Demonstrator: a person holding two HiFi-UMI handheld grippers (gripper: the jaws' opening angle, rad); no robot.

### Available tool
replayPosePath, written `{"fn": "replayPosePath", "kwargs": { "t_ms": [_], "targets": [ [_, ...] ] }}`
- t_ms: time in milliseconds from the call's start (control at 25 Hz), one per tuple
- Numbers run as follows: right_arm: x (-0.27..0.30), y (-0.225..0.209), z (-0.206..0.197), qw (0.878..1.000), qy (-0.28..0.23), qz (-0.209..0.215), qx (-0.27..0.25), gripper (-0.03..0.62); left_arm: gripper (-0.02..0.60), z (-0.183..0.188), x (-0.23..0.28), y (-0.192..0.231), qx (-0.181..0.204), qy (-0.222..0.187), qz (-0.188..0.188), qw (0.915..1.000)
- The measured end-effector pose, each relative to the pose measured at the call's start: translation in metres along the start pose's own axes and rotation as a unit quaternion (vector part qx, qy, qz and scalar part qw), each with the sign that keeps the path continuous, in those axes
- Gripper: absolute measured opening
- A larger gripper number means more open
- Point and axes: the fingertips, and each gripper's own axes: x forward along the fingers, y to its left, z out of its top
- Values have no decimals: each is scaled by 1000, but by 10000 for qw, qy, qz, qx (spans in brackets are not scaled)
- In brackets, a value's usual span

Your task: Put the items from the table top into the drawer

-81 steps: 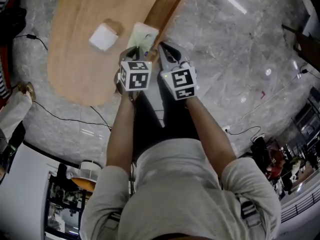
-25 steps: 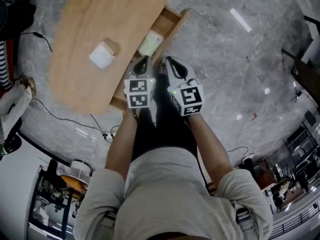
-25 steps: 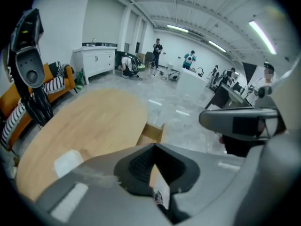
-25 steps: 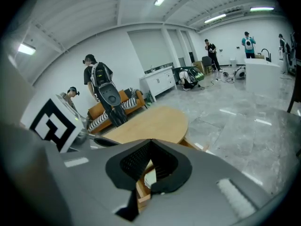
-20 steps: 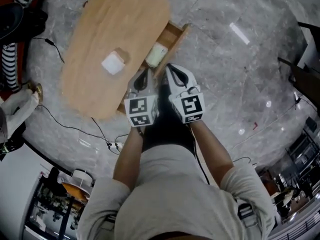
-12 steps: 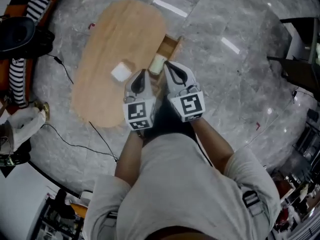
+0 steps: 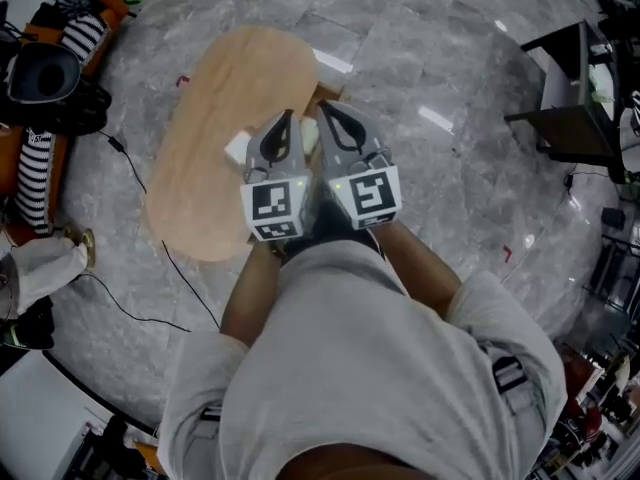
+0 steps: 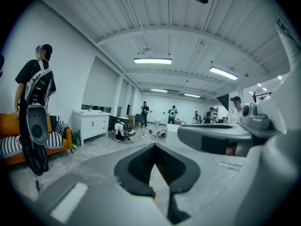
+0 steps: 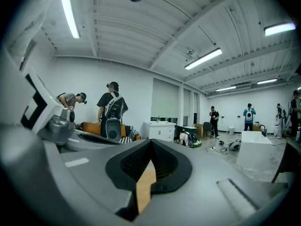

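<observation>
In the head view the oval wooden table point(image 7: 212, 108) lies far below on the marble floor. A white box point(image 7: 236, 149) rests on it, partly hidden behind my left gripper point(image 7: 283, 118). Only a corner of the open drawer point(image 7: 327, 93) peeks out at the table's right edge, above my right gripper point(image 7: 324, 109). Both grippers are held side by side, high above the table, pointing out across the room. In the left gripper view the left gripper point(image 8: 155, 147) is shut with nothing in it. The right gripper point(image 9: 150, 144) is likewise shut and holds nothing.
A black bag point(image 7: 42, 73) and a striped cushion point(image 7: 35, 173) lie at the left, and a cable point(image 7: 140, 173) trails beside the table. A dark desk point(image 7: 560, 103) stands at the right. Several people point(image 8: 35, 107), a white cabinet point(image 8: 91, 124) and an orange sofa point(image 8: 11, 140) are across the room.
Both grippers have risen together from the drawer's level, staying shut and empty. The head camera has risen too, so the table and drawer look smaller and farther below.
</observation>
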Motion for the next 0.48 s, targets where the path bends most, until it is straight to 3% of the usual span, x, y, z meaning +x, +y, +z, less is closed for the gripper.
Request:
{"fn": "replayPosePath", "kwargs": {
  "t_ms": [320,480],
  "targets": [
    [-32,16,18,9994,-248,-142,-172,6,20,10,-34,-17,161,-193,-141,9996],
    [-42,33,20,9995,-133,-121,-247,6,20,13,-54,-20,157,-269,-202,9993]
  ]
}}
